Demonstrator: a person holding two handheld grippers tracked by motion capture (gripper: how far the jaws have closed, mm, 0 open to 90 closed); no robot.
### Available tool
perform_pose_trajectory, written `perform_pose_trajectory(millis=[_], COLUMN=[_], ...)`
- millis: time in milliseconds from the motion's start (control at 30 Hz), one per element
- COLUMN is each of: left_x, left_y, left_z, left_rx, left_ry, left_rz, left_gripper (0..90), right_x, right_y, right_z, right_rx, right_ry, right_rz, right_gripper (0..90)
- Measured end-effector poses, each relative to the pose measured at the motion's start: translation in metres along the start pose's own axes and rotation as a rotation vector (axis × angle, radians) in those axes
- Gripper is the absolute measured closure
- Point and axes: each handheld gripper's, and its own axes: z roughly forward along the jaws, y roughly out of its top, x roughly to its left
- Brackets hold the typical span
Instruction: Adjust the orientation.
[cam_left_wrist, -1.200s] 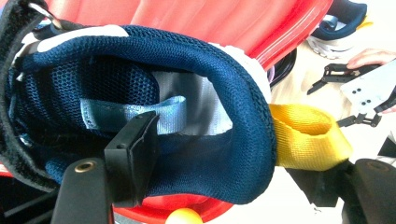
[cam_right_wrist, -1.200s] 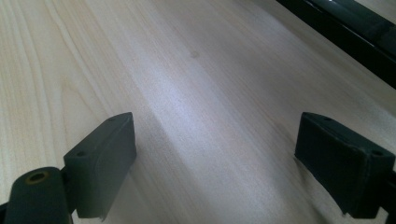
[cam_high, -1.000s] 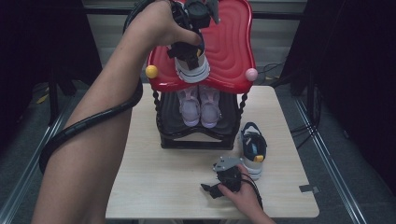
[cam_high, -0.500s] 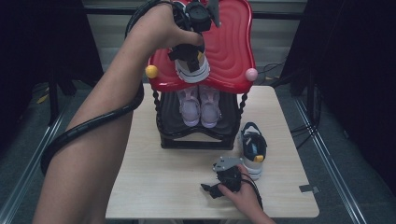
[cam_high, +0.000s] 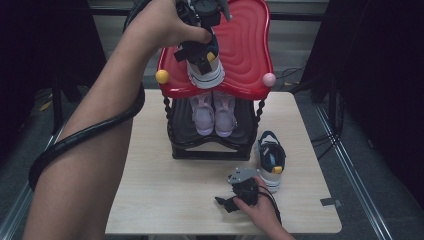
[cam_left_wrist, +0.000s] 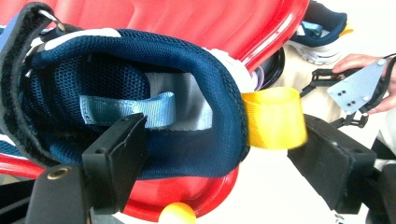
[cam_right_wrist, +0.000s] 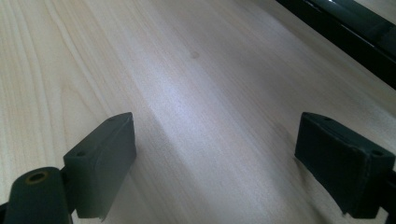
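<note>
A light wooden table (cam_high: 165, 200) carries a black rack (cam_high: 210, 150) with a glossy red ribbed top (cam_high: 245, 45), a yellow knob (cam_high: 162, 76) and a pink knob (cam_high: 269, 79) at its front corners. A pair of pale pink shoes (cam_high: 214, 112) sits on the lower shelf, and a navy and white sneaker (cam_high: 270, 160) stands on the table just right of the rack. On the red top lies the matching shoe (cam_high: 206, 67): navy mesh upper, thick padded collar, white sole, grey lining with a light blue tab inside, and a yellow heel loop (cam_left_wrist: 273, 119). The left gripper (cam_left_wrist: 224, 154) is at this shoe's heel; one jaw sits inside the opening and the other outside beyond the yellow loop. Its jaws have just been opening, and the pads stand clear of the collar. The right gripper (cam_high: 240, 192) rests low over the table near the front edge, jaws spread wide with only bare wood between them.
</note>
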Motion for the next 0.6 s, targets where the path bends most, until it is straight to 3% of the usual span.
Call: perform_pose_trajectory(millis=[200,367,600], left_x=[0.000,0.003,0.006], left_y=[-0.008,-0.016,-0.035], left_z=[-0.005,-0.013,-0.018], left_rx=[-0.036,-0.013,-0.012], left_ry=[-0.019,0.007,0.004], left_rz=[-0.011,-0.029,-0.052], left_gripper=[20.2,19.0,18.5], right_x=[0.000,0.000,0.000], right_y=[0.000,0.000,0.000], right_z=[0.000,0.000,0.000], right_rx=[0.007,0.006,0.006], right_ry=[-0.004,-0.004,-0.004], right_rz=[-0.001,-0.001,-0.002], right_gripper=[11.9,11.9,11.9])
